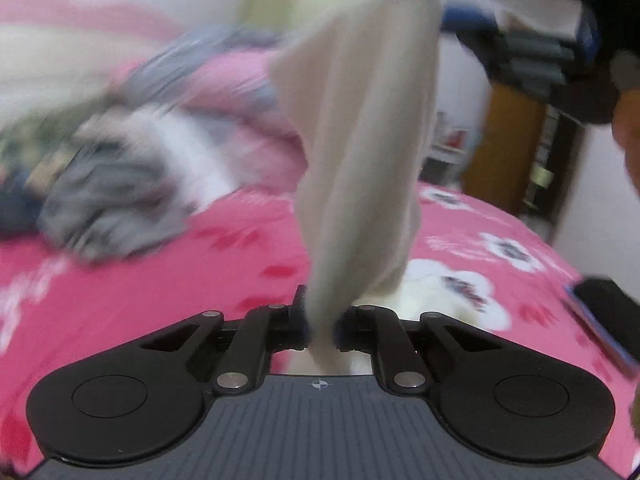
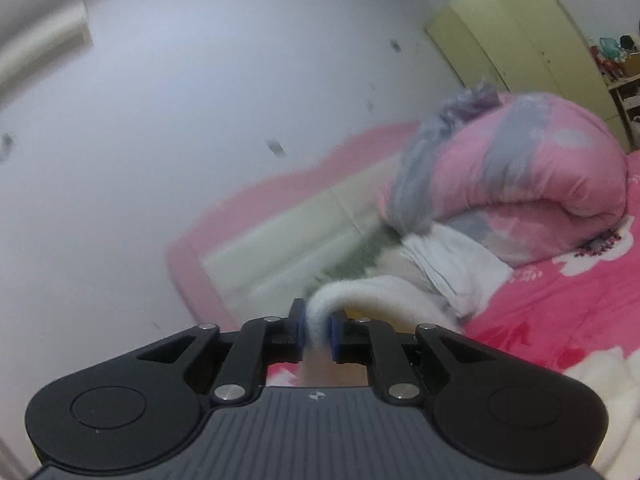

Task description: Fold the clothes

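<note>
Tongs L [image 1: 320, 320] & R [image 2: 318, 334] both clamped on cream garment [image 1: 360, 140] edge, above bed [image 1: 140, 300].

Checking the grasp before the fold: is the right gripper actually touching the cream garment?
Touching. The right wrist view shows the right gripper with its blue pads pressed on both sides of the cream garment, no gap.
</note>
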`<state>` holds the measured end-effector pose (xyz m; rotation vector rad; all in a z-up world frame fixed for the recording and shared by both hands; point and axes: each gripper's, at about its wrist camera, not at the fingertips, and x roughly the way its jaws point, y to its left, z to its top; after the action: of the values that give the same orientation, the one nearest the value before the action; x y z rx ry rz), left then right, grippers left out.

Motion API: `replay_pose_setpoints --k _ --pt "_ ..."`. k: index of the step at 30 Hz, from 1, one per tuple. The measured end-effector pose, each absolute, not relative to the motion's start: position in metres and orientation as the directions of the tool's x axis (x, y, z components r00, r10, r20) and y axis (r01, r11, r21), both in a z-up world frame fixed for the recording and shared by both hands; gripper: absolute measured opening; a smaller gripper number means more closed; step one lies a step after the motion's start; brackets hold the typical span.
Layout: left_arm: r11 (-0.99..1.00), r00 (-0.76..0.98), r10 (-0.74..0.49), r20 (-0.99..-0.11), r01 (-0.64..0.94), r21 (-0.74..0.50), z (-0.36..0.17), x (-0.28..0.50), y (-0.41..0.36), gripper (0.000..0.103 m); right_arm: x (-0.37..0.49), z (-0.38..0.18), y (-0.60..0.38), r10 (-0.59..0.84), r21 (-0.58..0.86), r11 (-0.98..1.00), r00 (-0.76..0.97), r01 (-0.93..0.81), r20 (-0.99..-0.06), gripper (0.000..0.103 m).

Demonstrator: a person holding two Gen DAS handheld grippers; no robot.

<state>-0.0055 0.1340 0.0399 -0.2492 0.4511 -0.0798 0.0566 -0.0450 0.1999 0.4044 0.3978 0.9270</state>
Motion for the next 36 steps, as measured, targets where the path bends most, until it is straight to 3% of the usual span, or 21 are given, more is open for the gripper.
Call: replay_pose_setpoints --k 2,4,7,12,14,17,20,24,27,29,30,33,36 --pt "0.949 0.865 -0.103 -0.491 -0.063 -0.309 0.024 0.005 0.158 0.010 0.077 0.180 -0.014 0.761 0.447 0.645 0.573 -0.619 -0.304 0.067" --pt "0.948 0.840 -0.056 -0.540 -0.126 -0.294 0.011 0.008 0.171 0.010 0.086 0.157 0.014 0.660 0.379 0.751 0.599 -0.541 -0.454 0.080" --pt "0.942 0.805 -0.041 -0.592 -0.167 -0.293 -0.001 0.011 0.183 0.014 0.080 0.117 0.019 0.617 0.358 0.781 0.542 -0.512 -0.570 0.079" --pt "0.960 0.806 -0.061 -0.588 -0.114 -0.257 -0.001 0.000 0.184 0.024 0.046 0.093 -0.062 0.661 0.474 0.750 0.554 -0.462 -0.506 0.082" --pt "0.965 0.805 -0.068 -0.590 -0.098 -0.245 0.001 -0.008 0.188 0.036 0.035 0.089 -0.103 0.650 0.504 0.753 0.597 -0.424 -0.469 0.089" --pt "0.959 0.792 -0.063 -0.607 -0.119 -0.255 0.003 -0.027 0.206 0.051 0.031 0.083 -0.157 0.588 0.522 0.784 0.671 -0.337 -0.451 0.091" --pt "0.957 0.786 0.045 -0.616 -0.212 -0.200 0.011 -0.048 0.228 0.052 0.034 0.063 -0.205 0.507 0.543 0.813 0.713 -0.209 -0.484 0.091" --pt "0.954 0.822 0.119 -0.557 -0.251 -0.166 0.033 -0.065 0.239 0.056 0.044 0.026 -0.246 0.417 0.557 0.827 0.748 -0.077 -0.516 0.091" --pt "0.988 0.871 0.064 -0.487 -0.126 -0.095 0.055 -0.048 0.206 0.069 0.055 -0.004 -0.258 0.348 0.539 0.842 0.771 -0.006 -0.534 0.091" --pt "1.000 0.899 -0.023 -0.437 0.013 -0.027 0.069 -0.031 0.170 0.098 0.059 -0.021 -0.261 0.331 0.540 0.841 0.763 0.029 -0.556 0.091" --pt "0.997 0.907 -0.065 -0.417 0.079 0.017 0.074 -0.022 0.151 0.103 0.058 -0.028 -0.259 0.331 0.537 0.843 0.763 0.025 -0.555 0.091" --pt "0.945 0.903 -0.138 -0.407 0.243 0.219 0.070 0.011 0.080 0.103 0.052 -0.041 -0.250 0.297 0.484 0.875 0.783 0.005 -0.546 0.091" --pt "0.837 0.853 -0.137 -0.504 0.371 0.401 0.047 0.052 0.015 0.100 0.046 -0.046 -0.239 0.264 0.410 0.911 0.812 -0.033 -0.521 0.091"
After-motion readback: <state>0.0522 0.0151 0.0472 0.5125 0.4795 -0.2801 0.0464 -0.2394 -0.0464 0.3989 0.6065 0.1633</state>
